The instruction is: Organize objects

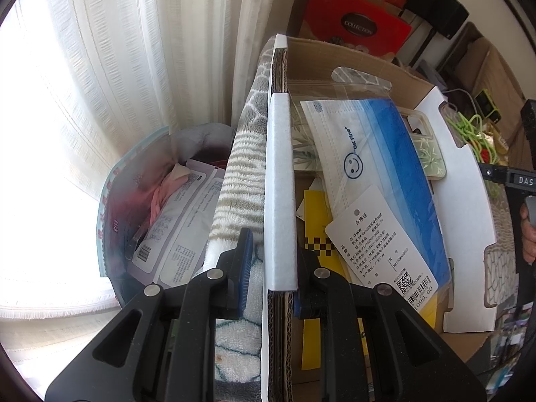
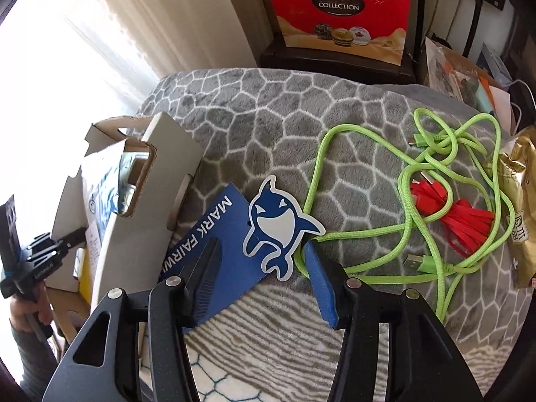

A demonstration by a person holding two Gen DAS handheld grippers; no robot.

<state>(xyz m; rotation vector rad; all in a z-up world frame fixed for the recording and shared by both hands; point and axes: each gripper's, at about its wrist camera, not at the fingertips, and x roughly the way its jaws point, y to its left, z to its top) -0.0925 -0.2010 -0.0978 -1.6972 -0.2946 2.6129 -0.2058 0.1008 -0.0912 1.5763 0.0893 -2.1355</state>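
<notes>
My left gripper [image 1: 272, 261] is shut on the white-edged wall of the cardboard box [image 1: 279, 184]; one finger is outside, one inside. In the box lie a bagged face mask [image 1: 378, 154], a white hang tag [image 1: 372, 244] and a yellow card [image 1: 318, 244]. My right gripper [image 2: 261, 268] is open above the grey patterned blanket [image 2: 268, 114], its fingers either side of a blue card [image 2: 217, 234] with a whale-shaped tag [image 2: 278, 227]. The right finger touches a tangled green cable [image 2: 435, 174]. The box also shows in the right wrist view [image 2: 140, 194] at left.
Red straps [image 2: 459, 217] lie inside the cable tangle, a gold packet [image 2: 519, 207] at the right edge. A red gift box [image 2: 338, 6] stands behind. A bag of packets [image 1: 167, 221] sits left of the box by the curtain [image 1: 117, 67].
</notes>
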